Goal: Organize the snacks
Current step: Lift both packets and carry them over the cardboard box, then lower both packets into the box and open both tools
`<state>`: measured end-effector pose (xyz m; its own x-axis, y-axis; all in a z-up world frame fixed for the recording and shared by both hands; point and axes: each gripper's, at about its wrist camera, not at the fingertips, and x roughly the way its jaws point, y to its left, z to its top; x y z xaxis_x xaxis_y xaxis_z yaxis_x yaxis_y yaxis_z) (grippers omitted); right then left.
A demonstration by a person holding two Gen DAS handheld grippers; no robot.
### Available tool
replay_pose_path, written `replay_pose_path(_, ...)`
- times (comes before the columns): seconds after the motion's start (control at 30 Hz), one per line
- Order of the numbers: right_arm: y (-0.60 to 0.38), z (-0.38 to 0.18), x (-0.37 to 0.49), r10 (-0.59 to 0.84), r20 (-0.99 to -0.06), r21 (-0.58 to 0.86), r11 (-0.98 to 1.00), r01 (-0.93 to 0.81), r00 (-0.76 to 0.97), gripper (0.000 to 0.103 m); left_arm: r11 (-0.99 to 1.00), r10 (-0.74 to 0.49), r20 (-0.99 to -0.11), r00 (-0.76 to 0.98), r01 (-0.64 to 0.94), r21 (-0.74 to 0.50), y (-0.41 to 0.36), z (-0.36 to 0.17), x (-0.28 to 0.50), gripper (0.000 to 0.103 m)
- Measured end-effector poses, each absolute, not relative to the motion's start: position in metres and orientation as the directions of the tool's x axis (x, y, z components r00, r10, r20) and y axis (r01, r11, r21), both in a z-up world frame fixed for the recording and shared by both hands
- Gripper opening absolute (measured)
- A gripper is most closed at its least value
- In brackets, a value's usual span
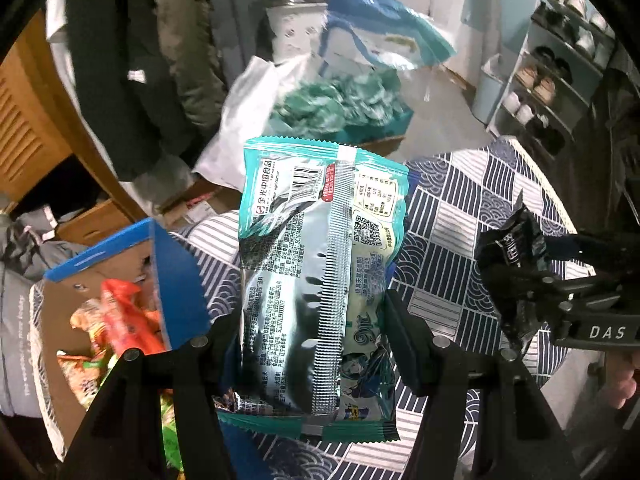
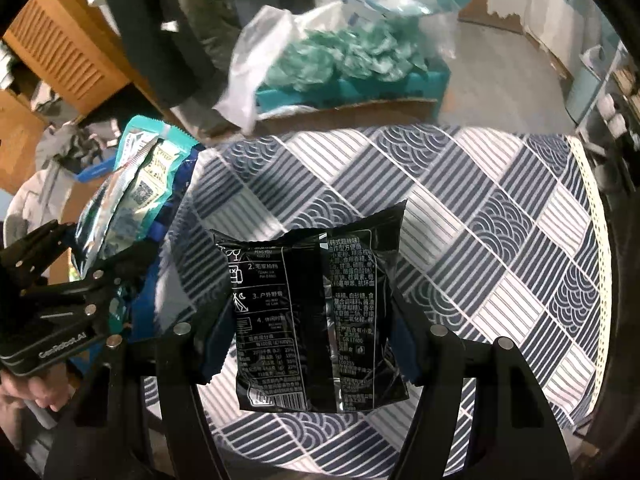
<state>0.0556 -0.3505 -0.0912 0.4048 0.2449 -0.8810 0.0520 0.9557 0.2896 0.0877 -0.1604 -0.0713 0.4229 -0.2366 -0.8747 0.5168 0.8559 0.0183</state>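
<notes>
the left claw (image 1: 310, 344) grips a teal packet (image 1: 320, 272) upright beside the box (image 1: 180, 276) at the bench's left edge, nearer it than the right claw (image 2: 310, 344) gripping a black packet (image 2: 316, 312).

Both wrist views look steeply down, close, sharing the patterned tablecloth (image 1: 460, 216).

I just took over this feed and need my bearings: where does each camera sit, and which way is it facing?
Left wrist: on the left gripper, looking steeply down along its fingers at the teal packet it grips above the patterned tablecloth; a hand shows at the right edge.
Right wrist: on the right gripper, angled down at its black packet; a hand shows lower left.
Shared: both packets, tablecloth, each other's gripper.
</notes>
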Motion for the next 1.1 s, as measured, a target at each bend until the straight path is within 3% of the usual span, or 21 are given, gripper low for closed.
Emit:
replay_pose_path(0.63, -0.242, -0.038, 0.074, 0.367, -0.829, 0.333, 0.93, -0.155, 0.422, 0.068, 0.922, -0.207, -0.823, 0.529, 0.386, 0.016, -0.061, -0.025, 0.075, 0.063)
replay_pose_path(1.1, -0.131, -0.032, 0.099, 0.432, -0.83, 0.339, 0.893, -0.295, 0.354, 0.068, 0.986, -0.111, -0.841, 0.529, 0.163, -0.028, 0.049, -0.044, 0.087, 0.063)
